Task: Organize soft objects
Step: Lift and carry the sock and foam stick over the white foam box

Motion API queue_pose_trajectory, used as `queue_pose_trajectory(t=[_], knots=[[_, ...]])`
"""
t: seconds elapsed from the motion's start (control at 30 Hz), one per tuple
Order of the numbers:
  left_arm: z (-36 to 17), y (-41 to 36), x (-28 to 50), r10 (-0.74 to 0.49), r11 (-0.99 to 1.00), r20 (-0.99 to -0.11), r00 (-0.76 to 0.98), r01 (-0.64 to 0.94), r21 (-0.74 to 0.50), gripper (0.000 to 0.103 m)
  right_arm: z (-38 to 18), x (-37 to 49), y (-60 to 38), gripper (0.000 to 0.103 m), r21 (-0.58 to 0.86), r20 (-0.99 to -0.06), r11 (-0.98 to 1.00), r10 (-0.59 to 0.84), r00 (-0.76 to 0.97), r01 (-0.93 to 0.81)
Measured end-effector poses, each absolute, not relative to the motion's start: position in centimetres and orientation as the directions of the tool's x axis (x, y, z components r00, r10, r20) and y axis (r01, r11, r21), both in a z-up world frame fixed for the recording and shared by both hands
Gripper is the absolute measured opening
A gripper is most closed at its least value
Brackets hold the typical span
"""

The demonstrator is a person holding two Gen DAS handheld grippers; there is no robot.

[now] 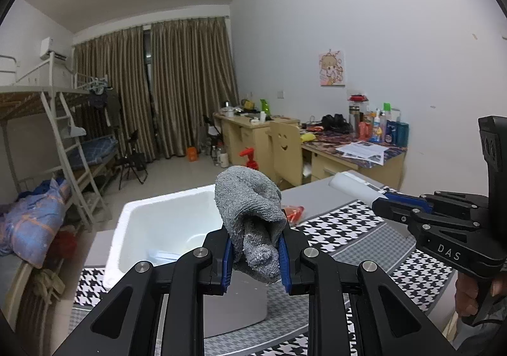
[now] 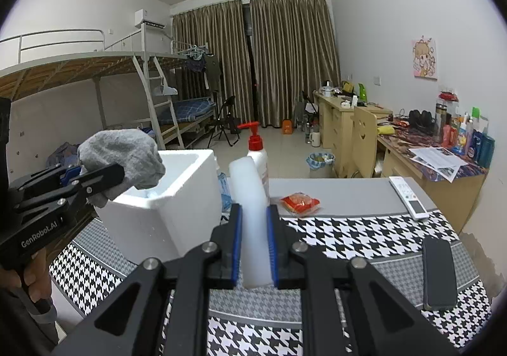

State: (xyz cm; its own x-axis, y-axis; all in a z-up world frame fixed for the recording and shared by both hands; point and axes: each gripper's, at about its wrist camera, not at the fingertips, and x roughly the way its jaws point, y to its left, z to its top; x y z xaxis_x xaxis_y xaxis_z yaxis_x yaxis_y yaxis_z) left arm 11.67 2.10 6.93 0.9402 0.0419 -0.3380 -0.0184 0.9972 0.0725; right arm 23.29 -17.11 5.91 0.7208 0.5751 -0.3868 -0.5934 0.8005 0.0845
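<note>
My left gripper (image 1: 256, 256) is shut on a grey knitted sock bundle (image 1: 250, 207), held in the air in front of a white foam box (image 1: 164, 223). In the right wrist view the same left gripper (image 2: 95, 180) and grey bundle (image 2: 126, 153) hang at the left, over the foam box (image 2: 177, 197). My right gripper (image 2: 253, 248) is shut on a white, soft foam-like strip (image 2: 250, 207) that stands up between the blue pads. The left wrist view shows the right gripper (image 1: 380, 197) at the right edge with the white strip (image 1: 351, 184) sticking out.
A table with a houndstooth cloth (image 2: 348, 238) holds a red snack packet (image 2: 299, 203), a white remote (image 2: 408, 197), a black phone (image 2: 439, 273) and a pump bottle (image 2: 258, 156). Desks, a chair, bunk beds and curtains fill the room behind.
</note>
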Motion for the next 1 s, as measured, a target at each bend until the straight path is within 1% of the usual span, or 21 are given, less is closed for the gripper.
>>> queue_pose_trajectory(t=[0.63, 1.0], knots=[[7.9, 4.9, 12.2, 0.127, 0.992, -0.311, 0.942, -0.115, 0.056, 0.025, 6.9, 24.8, -13.5, 0.018, 0.097, -0.390, 0.747, 0.636, 0.666, -0.657], [8.0, 6.6, 12.8, 0.159, 0.987, -0.304, 0.939, -0.150, 0.051, 0.025, 7.2, 25.2, -11.4, 0.018, 0.079, -0.404, 0.733, 0.644, 0.650, -0.676]])
